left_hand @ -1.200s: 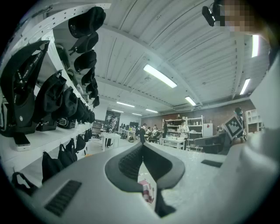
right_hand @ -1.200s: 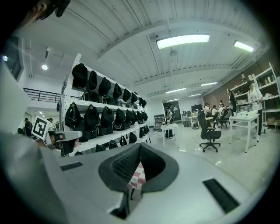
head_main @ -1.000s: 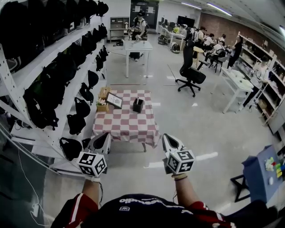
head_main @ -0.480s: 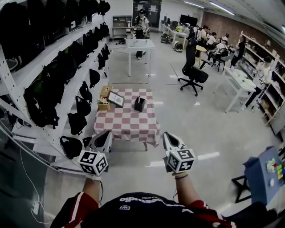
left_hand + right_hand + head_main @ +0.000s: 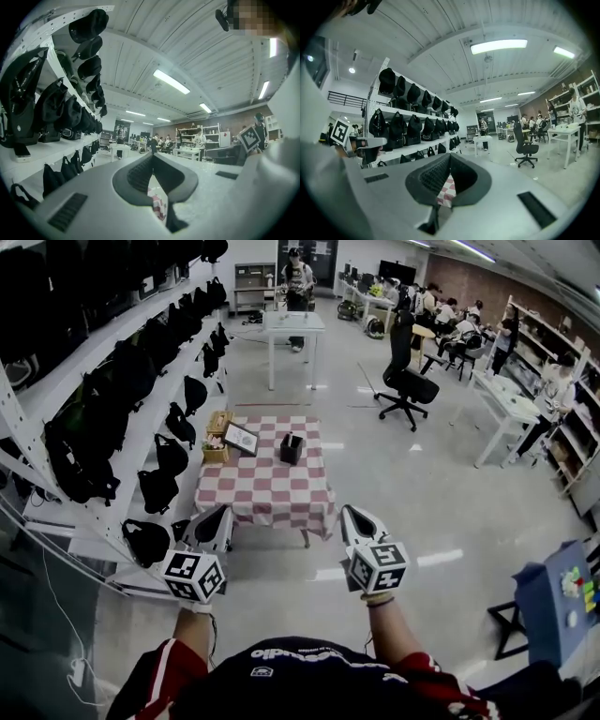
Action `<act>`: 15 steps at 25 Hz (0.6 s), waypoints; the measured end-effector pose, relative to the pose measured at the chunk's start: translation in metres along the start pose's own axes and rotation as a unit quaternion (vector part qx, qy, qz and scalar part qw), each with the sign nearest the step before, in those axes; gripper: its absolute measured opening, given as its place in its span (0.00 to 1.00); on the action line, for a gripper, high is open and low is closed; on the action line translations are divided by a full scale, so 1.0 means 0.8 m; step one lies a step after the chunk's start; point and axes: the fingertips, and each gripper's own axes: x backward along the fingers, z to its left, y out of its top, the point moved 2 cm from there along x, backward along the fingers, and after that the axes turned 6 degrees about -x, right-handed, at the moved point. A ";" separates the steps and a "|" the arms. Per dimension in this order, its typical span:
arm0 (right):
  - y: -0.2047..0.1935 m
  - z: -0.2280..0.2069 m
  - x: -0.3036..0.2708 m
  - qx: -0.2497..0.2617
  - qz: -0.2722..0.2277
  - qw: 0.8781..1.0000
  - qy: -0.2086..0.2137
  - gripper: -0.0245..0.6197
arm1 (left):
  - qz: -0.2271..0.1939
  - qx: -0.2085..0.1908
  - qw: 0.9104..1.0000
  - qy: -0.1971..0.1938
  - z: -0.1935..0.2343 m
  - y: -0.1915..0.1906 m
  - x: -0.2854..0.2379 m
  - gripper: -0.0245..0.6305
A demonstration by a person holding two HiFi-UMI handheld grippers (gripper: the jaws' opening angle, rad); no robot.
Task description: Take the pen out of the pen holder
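Note:
A black pen holder (image 5: pixel 292 448) stands at the far middle of a low table with a red-and-white checkered cloth (image 5: pixel 267 491). Its contents are too small to make out. Both grippers hang in the air in front of the table's near edge, well short of the holder. My left gripper (image 5: pixel 221 512) is on the left and my right gripper (image 5: pixel 353 513) on the right. The left gripper (image 5: pixel 152 157) has its jaws together with nothing between them. So does the right gripper (image 5: pixel 449 157). A patch of the checkered cloth (image 5: pixel 446 192) shows below the closed tips.
A framed picture (image 5: pixel 241 438) and a wooden box (image 5: pixel 217 437) sit on the table's far left corner. White shelves of black bags (image 5: pixel 141 399) run along the left. An office chair (image 5: pixel 408 382), white tables (image 5: pixel 294 326) and people are farther back. A blue stool with small items (image 5: pixel 562 601) is at the right.
Both grippers and the table's things keep their places; only the head view has shifted slightly, and a person at the far white table has moved.

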 end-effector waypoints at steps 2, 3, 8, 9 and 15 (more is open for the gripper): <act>0.003 -0.001 -0.001 -0.003 -0.002 1.000 0.004 0.03 | 0.001 0.000 1.000 0.000 -0.003 -0.001 -0.002 0.05; 0.003 -0.002 0.000 -0.003 -0.003 1.000 0.005 0.03 | 0.003 -0.001 1.000 0.000 -0.005 -0.003 -0.001 0.05; 0.007 -0.010 0.000 -0.005 -0.004 1.000 0.017 0.03 | 0.007 -0.002 1.000 0.002 -0.016 -0.008 -0.006 0.05; 0.007 -0.013 0.000 -0.006 -0.003 1.000 0.019 0.03 | 0.008 -0.002 1.000 0.002 -0.018 -0.009 -0.007 0.05; 0.007 -0.032 0.005 -0.012 0.001 0.999 0.034 0.03 | 0.013 -0.008 1.000 0.004 -0.037 -0.006 -0.019 0.05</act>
